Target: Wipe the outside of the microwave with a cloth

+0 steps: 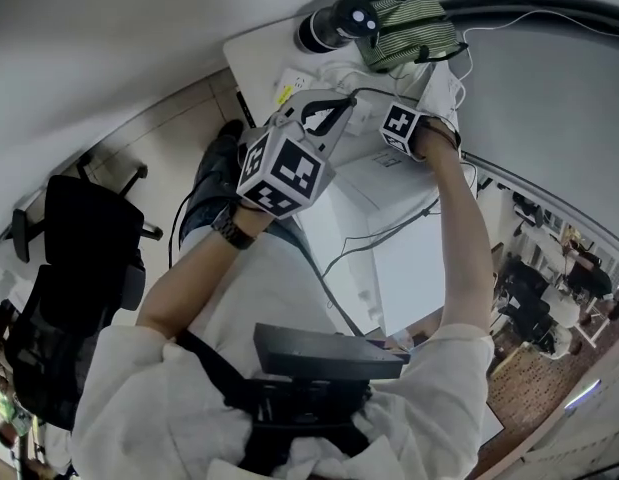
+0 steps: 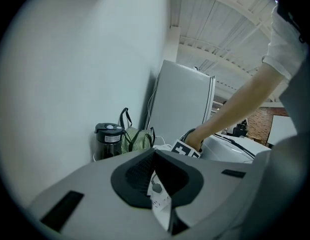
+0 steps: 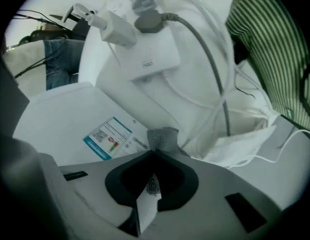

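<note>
Your right claw point(image 3: 153, 156) is pinched shut on a small grey cloth point(image 3: 162, 136). Only a tuft pokes out past the tips, down at the white top of the microwave point(image 3: 59, 119). Whether the tuft actually touches the top is hard to tell from here.

With so little cloth exposed, tilt the claw so the fabric meets the surface and the hard tips don't. Press lightly and stroke toward the bare area left of the claw. Go gently over the printed label point(image 3: 107, 138) just left of the tips, since an edge could lift. Directly ahead of the claw sit a power strip point(image 3: 147, 54) and its grey cable point(image 3: 210, 59), with a crumpled white bag point(image 3: 240, 141) to the right, so stop short of them rather than drag them along.

Your left claw point(image 2: 155, 156) has its tips drawn together on nothing and is held clear of the box. It is free to steady the microwave if it shifts.

The right gripper view alone shows the cloth and label. The head view hides both behind the marker cube, yet shows the microwave's sides and a cord draped over them — surfaces not yet wiped, by my reading. The left gripper view adds a dark jug point(image 2: 107, 140) and a striped bag point(image 2: 137, 139) by the wall, beyond your right claw.
</note>
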The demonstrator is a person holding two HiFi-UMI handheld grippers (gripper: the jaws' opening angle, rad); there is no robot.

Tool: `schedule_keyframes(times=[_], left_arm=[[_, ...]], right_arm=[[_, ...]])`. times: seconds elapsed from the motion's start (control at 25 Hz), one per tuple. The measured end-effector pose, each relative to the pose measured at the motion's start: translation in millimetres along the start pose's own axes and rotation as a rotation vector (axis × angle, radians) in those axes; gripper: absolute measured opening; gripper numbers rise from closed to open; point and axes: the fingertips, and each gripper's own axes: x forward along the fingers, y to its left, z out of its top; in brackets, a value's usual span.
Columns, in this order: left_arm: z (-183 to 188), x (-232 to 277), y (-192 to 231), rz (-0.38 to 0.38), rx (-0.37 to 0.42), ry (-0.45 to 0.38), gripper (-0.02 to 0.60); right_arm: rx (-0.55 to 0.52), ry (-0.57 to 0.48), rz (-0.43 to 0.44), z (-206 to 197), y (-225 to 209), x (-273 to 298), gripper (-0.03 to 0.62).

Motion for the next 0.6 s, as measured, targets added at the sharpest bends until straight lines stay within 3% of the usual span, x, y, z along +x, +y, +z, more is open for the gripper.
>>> schedule_keyframes(times=[0.28, 0.6], left_arm=[[-11, -11, 9, 0.021, -0.007, 0.007, 0.023], [-2, -26, 17, 0.025, 0.004, -0.017, 0.023]], right_arm=[[-0.116, -0.157, 0.305, 72, 106, -23, 0.006], [-0.302, -0.289, 0.419, 122, 213, -82, 0.006]])
